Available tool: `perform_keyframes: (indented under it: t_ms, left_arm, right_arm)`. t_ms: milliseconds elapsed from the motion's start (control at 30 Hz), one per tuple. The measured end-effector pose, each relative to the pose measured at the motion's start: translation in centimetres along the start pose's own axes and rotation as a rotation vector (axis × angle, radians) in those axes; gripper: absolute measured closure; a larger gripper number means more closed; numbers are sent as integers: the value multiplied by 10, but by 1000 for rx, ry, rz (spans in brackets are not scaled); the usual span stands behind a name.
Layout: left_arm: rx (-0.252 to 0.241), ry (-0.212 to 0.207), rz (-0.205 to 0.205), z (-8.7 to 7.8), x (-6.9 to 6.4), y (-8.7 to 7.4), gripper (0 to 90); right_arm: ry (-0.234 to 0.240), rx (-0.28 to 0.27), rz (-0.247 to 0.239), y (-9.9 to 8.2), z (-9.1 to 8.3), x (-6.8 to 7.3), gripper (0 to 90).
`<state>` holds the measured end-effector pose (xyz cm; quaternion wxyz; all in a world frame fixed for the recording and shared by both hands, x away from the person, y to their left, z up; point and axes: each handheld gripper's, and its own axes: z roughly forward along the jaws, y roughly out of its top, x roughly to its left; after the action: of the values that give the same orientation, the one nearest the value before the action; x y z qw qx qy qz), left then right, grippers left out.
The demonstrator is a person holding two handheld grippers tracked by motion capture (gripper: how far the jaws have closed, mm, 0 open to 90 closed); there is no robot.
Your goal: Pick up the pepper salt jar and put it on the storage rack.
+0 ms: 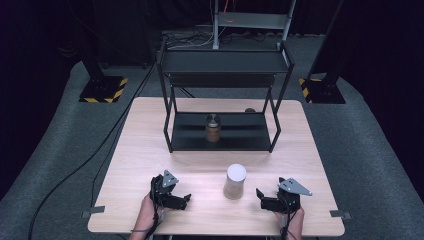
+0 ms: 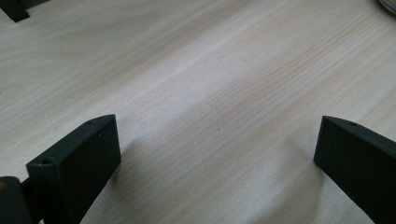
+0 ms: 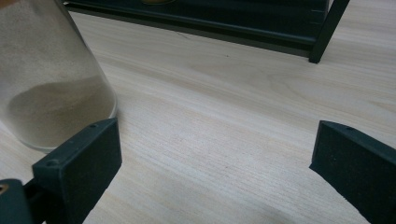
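My left gripper rested low over the near part of the wooden surface, its 2 fingers spread wide with nothing but bare wood between them. My right gripper sat at the same depth on the other side, its fingers also spread wide and holding nothing.

Between my 2 grippers, a little farther from me, stood the tall jar, upright on the surface with a white lid on top. It was near both grippers but touched neither. In the right gripper view the jar rose just beyond my left-hand finger, its clear wall showing a pale, sandy fill heaped in the bottom. I could not tell from that view whether the finger's tip brushed the glass; from the high view there was a gap.

Farther back stood a black 2-tier rack. On its lower shelf sat a smaller brown jar with a metallic lid, well apart from the tall jar. In the right gripper view the rack's lower edge and 1 leg crossed the top of the picture.
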<state>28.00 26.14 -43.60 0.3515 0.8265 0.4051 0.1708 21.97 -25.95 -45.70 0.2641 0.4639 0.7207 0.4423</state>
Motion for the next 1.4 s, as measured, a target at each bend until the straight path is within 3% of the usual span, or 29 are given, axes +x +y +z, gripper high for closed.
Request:
perform_keyframes:
  t_ms: [467,800,933,1100,1400]
  left_arm:
    - [0,-1,2,0,0,0,0]
    - [0,-2,2,0,0,0,0]
    - [0,-2,2,0,0,0,0]
    - [0,-2,2,0,0,0,0]
    - [0,-2,2,0,0,0,0]
  right_arm:
    - [-13,-7,-2,-2,-1,3,4]
    - [-32,20,9,3,-1,6,0]
    - [17,5,33,3,-3,7,0]
    - [96,-20,13,6,-5,19,0]
    - [182,-76,-27,18,-3,33,0]
